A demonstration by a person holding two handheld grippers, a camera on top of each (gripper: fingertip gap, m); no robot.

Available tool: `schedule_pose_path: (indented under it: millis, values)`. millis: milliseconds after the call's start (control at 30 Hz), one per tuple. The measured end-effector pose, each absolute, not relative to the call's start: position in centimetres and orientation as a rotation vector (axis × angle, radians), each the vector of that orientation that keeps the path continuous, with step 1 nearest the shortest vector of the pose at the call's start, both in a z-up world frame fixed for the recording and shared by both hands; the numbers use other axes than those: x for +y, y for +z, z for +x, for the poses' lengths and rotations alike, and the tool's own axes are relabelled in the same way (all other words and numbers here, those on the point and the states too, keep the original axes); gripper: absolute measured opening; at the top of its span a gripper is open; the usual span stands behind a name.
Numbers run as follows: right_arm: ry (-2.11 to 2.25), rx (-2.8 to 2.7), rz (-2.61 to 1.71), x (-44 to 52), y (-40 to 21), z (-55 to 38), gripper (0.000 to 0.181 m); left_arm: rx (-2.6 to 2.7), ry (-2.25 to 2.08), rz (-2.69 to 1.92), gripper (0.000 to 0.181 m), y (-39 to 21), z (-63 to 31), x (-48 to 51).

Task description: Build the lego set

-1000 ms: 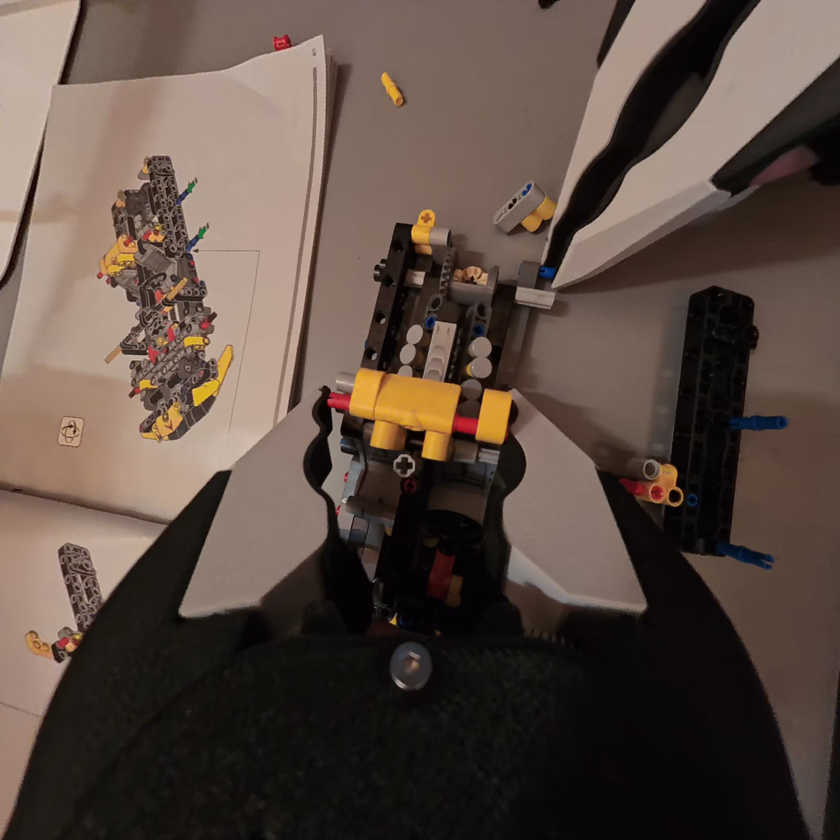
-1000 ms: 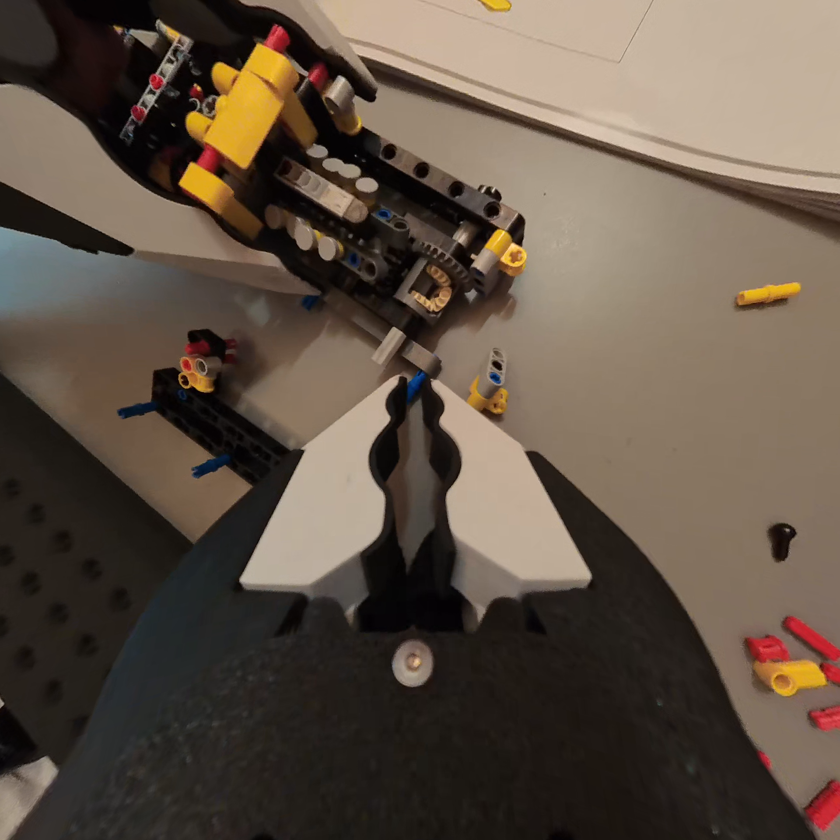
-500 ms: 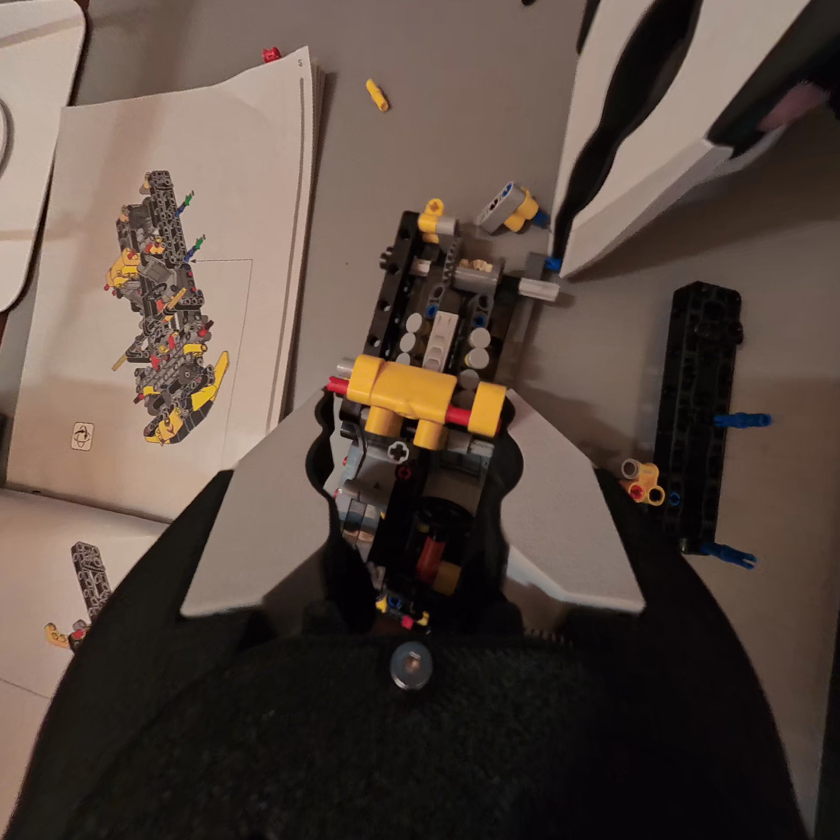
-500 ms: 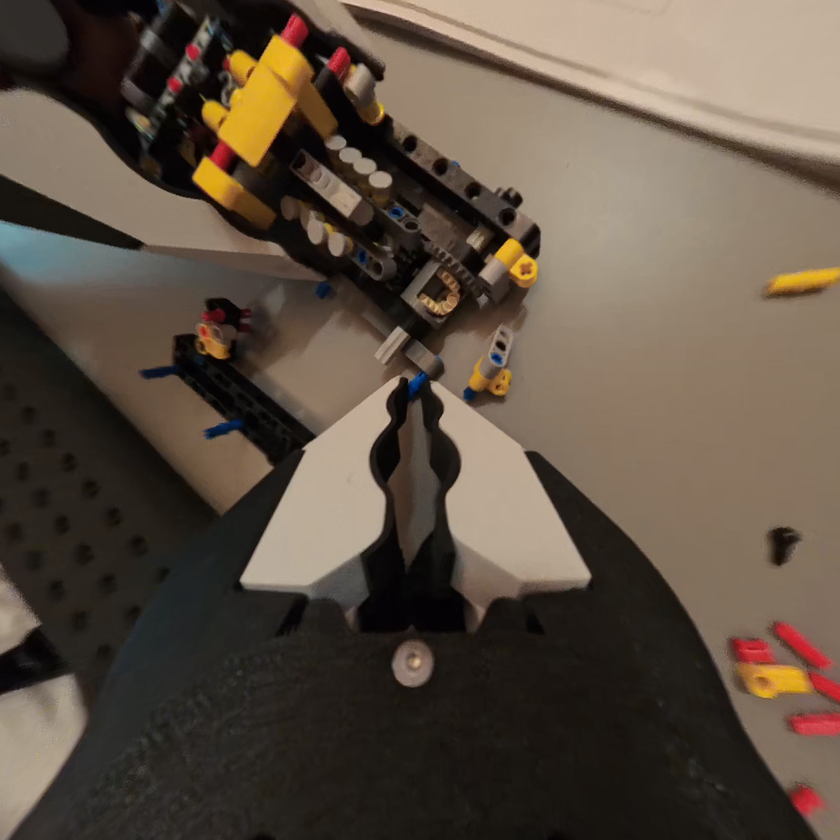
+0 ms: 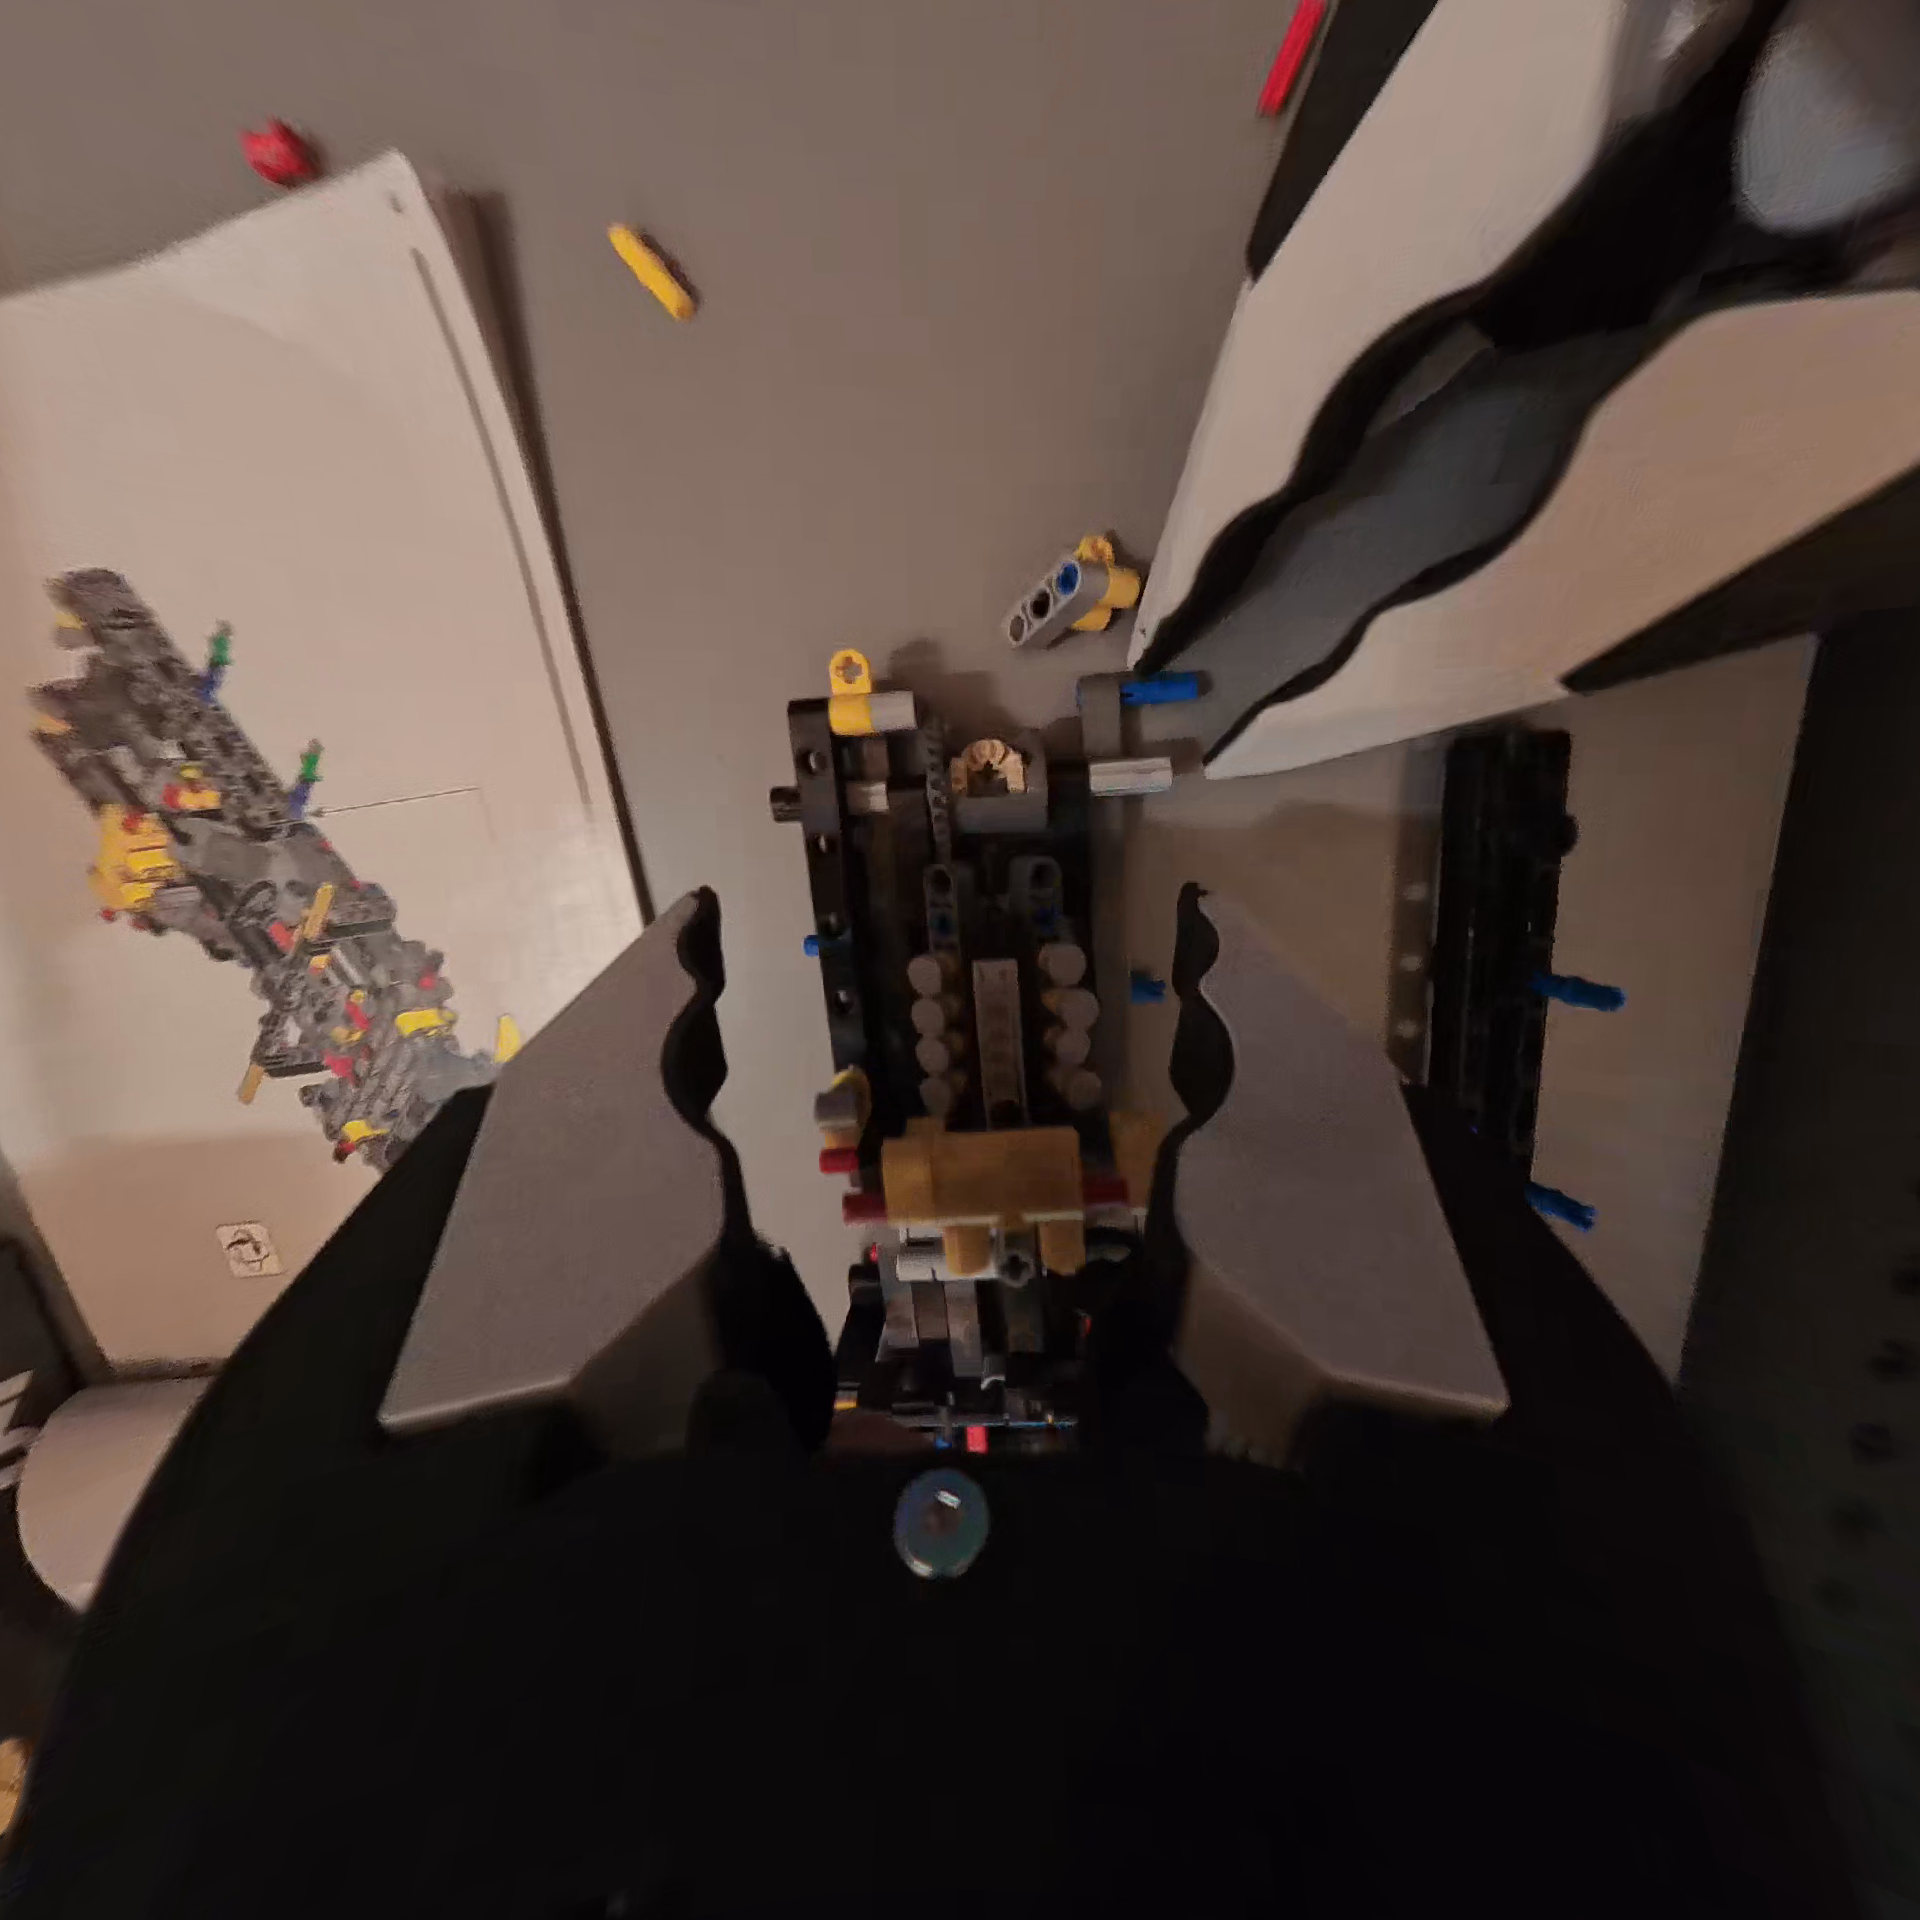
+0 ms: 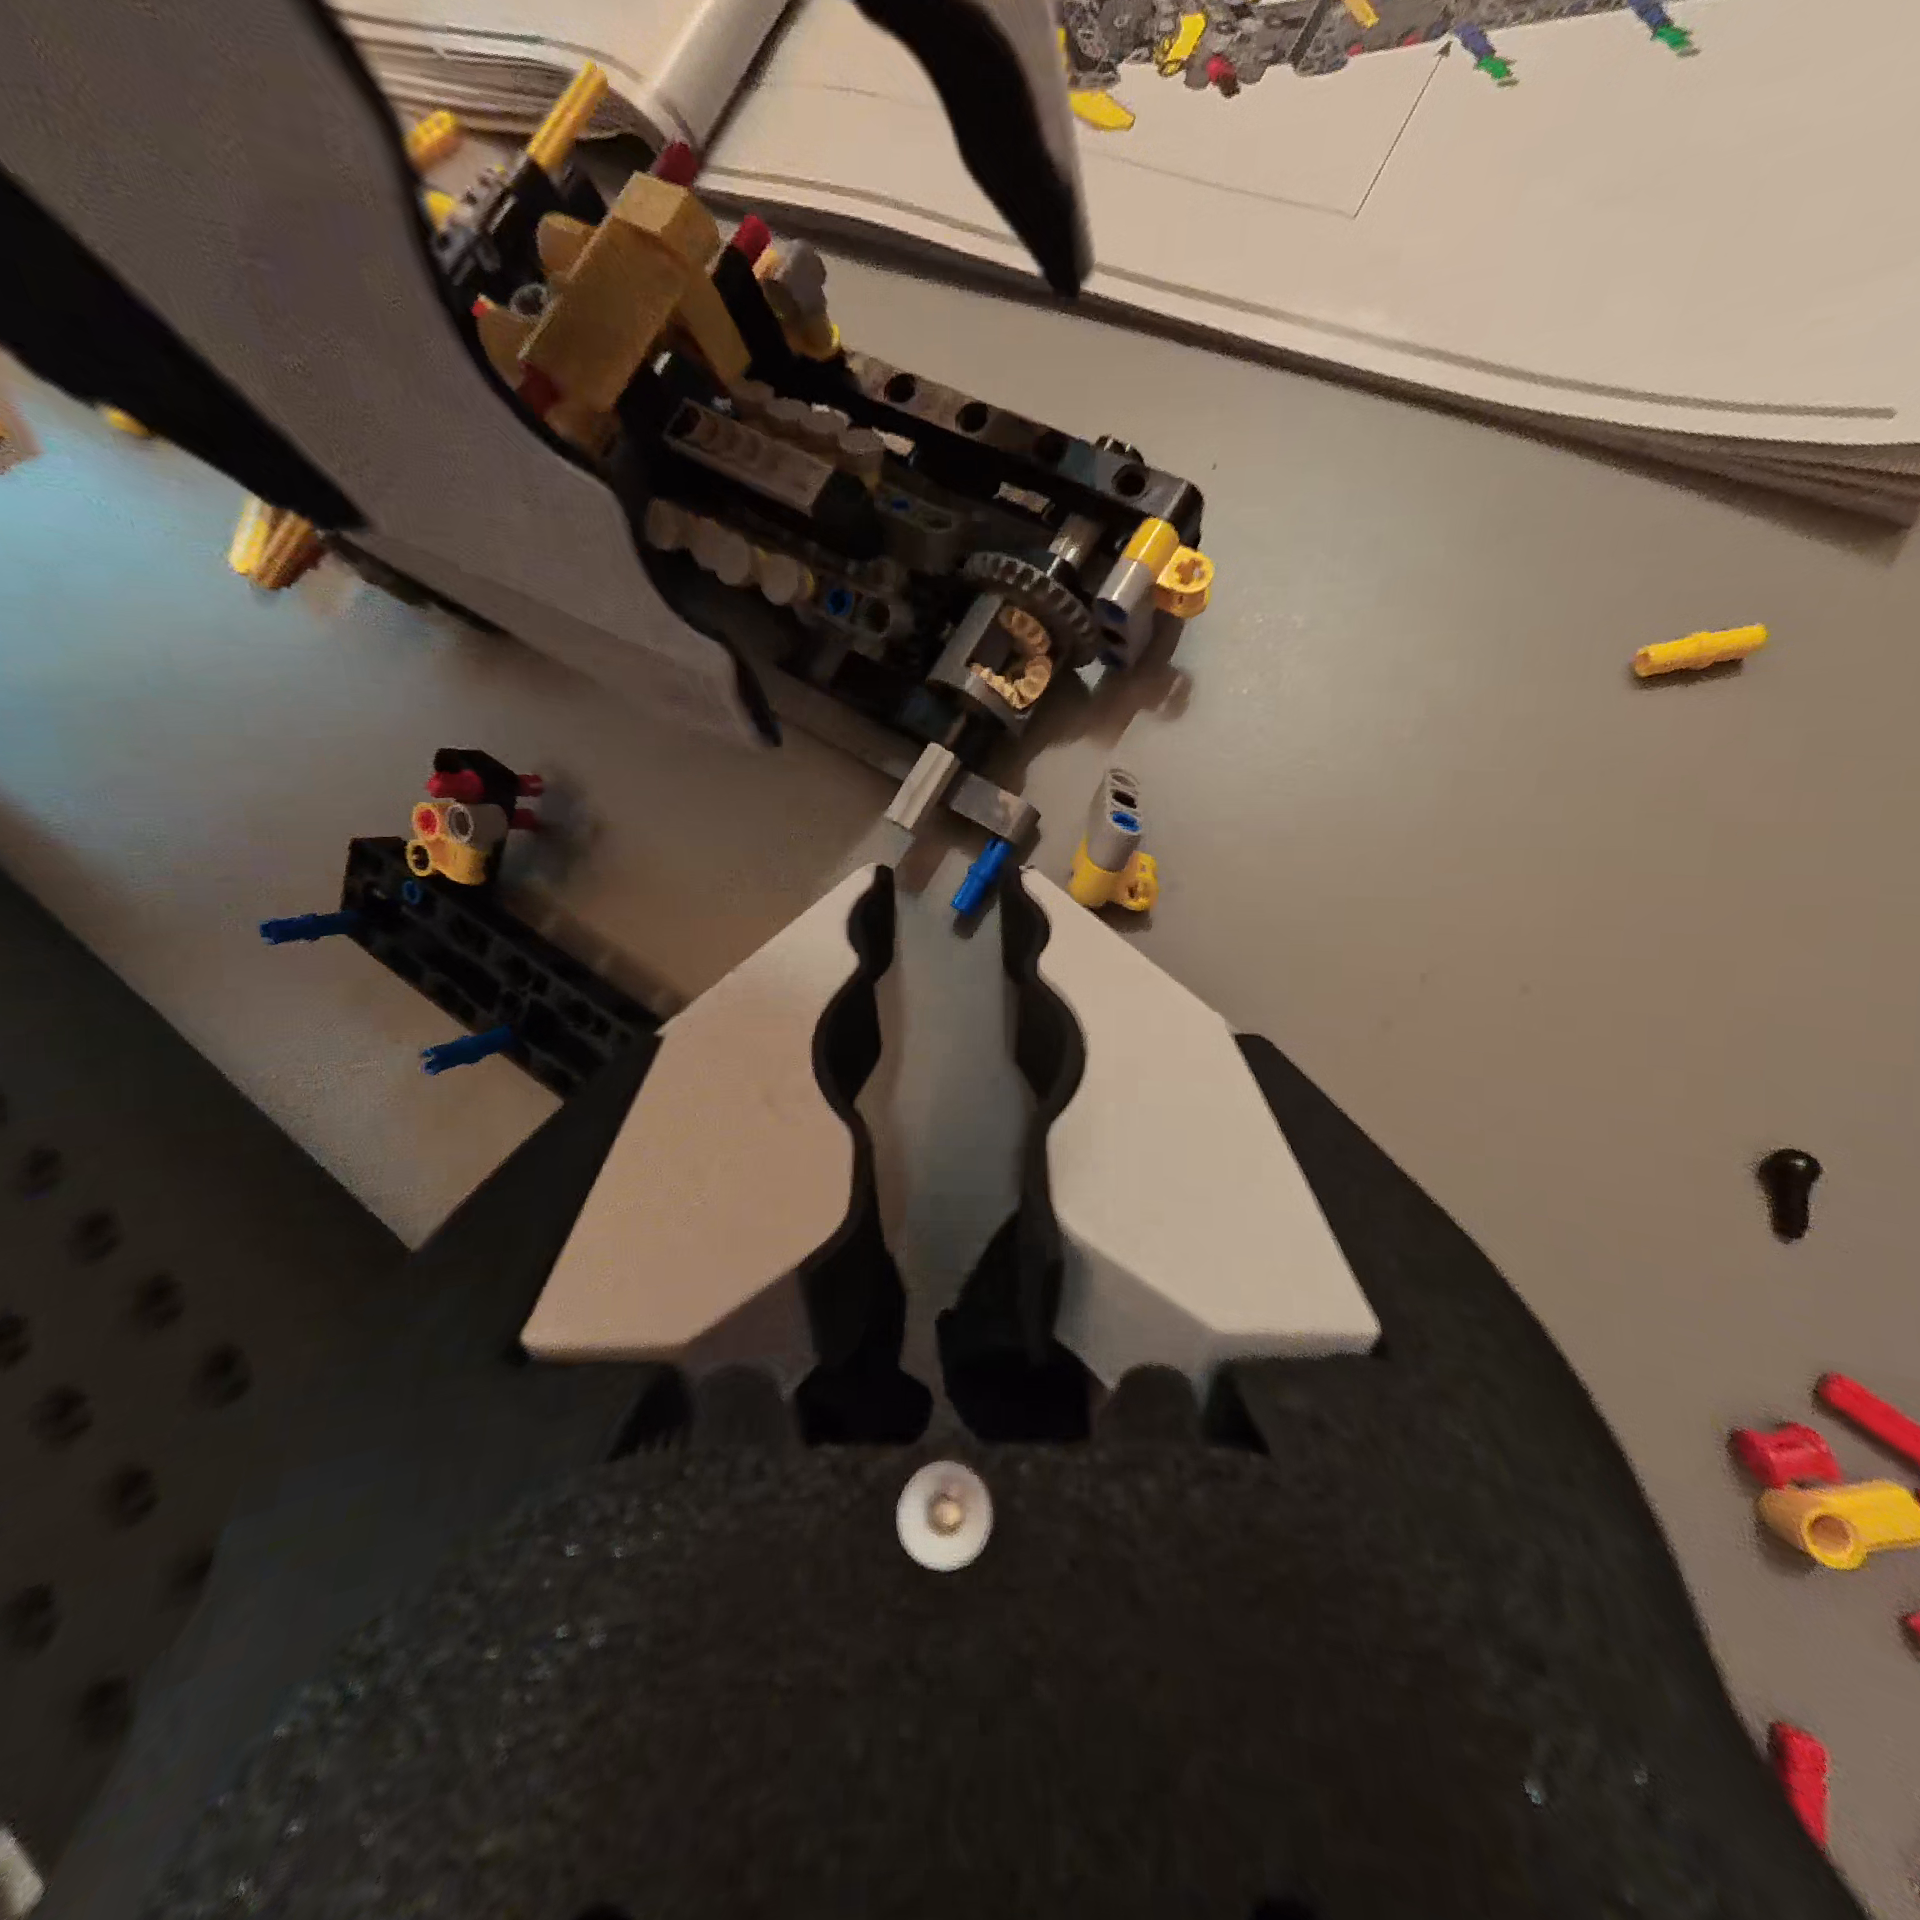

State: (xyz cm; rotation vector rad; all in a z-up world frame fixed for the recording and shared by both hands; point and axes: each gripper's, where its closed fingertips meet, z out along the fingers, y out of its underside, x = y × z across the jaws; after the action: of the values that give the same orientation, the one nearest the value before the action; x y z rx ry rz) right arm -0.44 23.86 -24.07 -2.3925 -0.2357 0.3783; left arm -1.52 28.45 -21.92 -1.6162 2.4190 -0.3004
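We are working over a plain grey desk (image 5: 914, 364) in dim, warm light. In the left wrist view, an open instruction booklet (image 5: 343, 582) is lying at 9 o'clock. The half-built lego model (image 5: 966, 997), a long black frame with a yellow block near us and a tan gear at its far end, is resting at centre. Our left claw (image 5: 945, 914) is standing spread wide, its fingers either side of the model; whether either is touching it we cannot tell. At 3 o'clock a black beam (image 5: 1496, 935) carrying blue pins is waiting, unattached. A small grey-and-yellow connector (image 5: 1065, 601) and a loose yellow pin (image 5: 651, 270) are lying at 12 o'clock.

In the right wrist view, our right claw (image 6: 940, 883) is parted slightly. A blue pin (image 6: 979, 876) is sticking out of the model's grey end piece (image 6: 992, 810) just at the claw's tips, and the jaws are not closing on it. The model (image 6: 894, 520) is stretching towards 11 o'clock under the left claw (image 6: 883, 468). Loose red and yellow parts (image 6: 1829, 1496) are sitting at 4 o'clock.

We are judging the build as partway along: the core frame and gearing are assembled and that pin looks seated, while the black beam, the connector and the scattered parts are left to fit.
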Motion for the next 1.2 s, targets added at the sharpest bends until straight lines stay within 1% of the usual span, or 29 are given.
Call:
schedule_pose_path:
  millis: [200,333,400,467,967,1200]
  values:
    - [0.336,-0.227,-2.378,24.4,-24.2,0.1,0.009,2.567,-0.075,-1.641,0.086,-24.4,-1.9,28.4]
    - [0.403,-0.192,-2.368,24.7,-24.3,-0.1,0.007,2.518,-0.117,-1.774,0.08,-24.8,-2.0,28.5]
    - [0.488,-0.149,-2.378,24.6,-24.2,-0.4,0.006,2.448,-0.181,-1.848,0.072,-24.8,-1.7,28.7]
    - [0.524,-0.13,-2.385,24.4,-24.2,-0.4,0.006,2.448,-0.208,-1.82,0.072,-24.7,-1.6,28.6]
    - [0.373,-0.123,-2.401,23.6,-24.3,-0.2,0.005,2.436,-0.202,-1.844,0.071,-24.8,-1.4,28.1]
    - [0.396,-0.093,-2.411,23.1,-24.3,-0.3,0.005,2.412,-0.215,-1.859,0.071,-24.8,-1.2,28.2]
